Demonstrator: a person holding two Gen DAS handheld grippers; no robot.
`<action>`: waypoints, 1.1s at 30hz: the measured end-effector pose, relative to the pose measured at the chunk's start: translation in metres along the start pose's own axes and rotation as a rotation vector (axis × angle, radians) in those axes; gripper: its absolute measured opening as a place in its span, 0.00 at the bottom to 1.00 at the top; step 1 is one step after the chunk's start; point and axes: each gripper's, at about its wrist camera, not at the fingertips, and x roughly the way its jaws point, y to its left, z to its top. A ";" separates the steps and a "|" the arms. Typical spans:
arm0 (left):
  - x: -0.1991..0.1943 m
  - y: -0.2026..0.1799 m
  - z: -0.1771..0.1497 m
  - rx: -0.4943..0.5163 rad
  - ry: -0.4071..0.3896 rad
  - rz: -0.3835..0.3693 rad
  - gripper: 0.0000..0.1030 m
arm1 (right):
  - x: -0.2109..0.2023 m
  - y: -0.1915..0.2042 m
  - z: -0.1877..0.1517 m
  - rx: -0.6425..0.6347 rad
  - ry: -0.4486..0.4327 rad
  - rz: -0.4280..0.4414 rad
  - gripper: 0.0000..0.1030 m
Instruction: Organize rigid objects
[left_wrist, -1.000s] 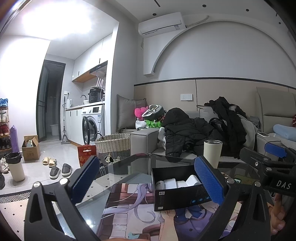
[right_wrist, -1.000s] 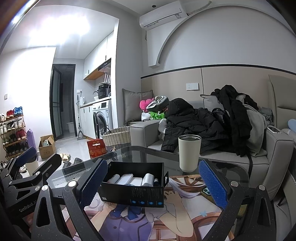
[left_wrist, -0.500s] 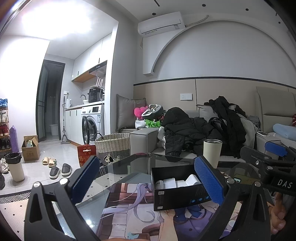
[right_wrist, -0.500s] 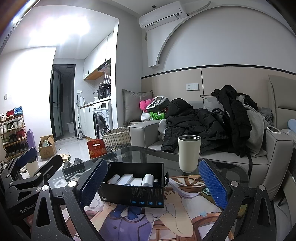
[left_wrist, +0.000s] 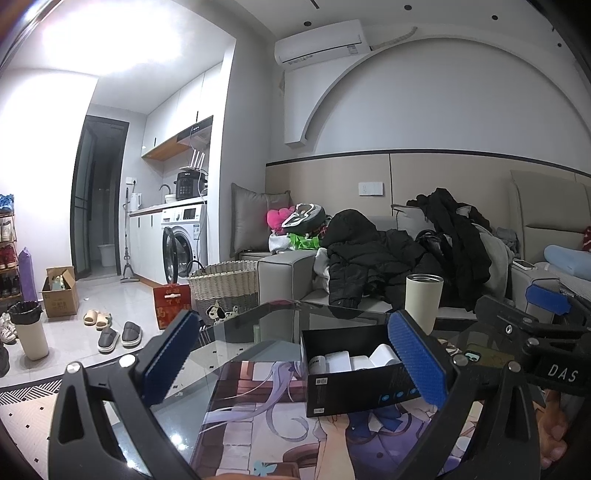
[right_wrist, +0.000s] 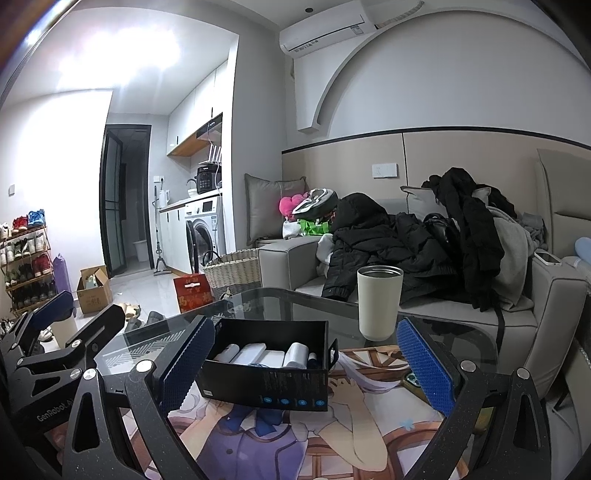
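Both grippers' fingers spread, empty; left gripper hides black box's corner.

An open black box sits flat on the desk, white cylinders lying inside; a cream tumbler stands upright behind it.

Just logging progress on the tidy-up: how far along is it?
Looks early or between steps. Done: several white rolls already lie in the open black box. In hand: nothing; the left tool and right tool are both open and empty. Left: the cream tumbler stands loose on the glass table.
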 end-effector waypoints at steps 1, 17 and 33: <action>0.001 0.001 0.001 -0.001 0.005 0.001 1.00 | 0.000 -0.001 0.000 0.001 0.002 -0.001 0.98; 0.007 0.002 -0.001 0.002 0.012 0.019 1.00 | 0.000 -0.005 -0.003 0.003 -0.003 0.000 0.98; 0.008 0.003 -0.002 0.005 0.011 0.024 1.00 | -0.001 -0.006 -0.004 0.002 -0.006 -0.001 0.98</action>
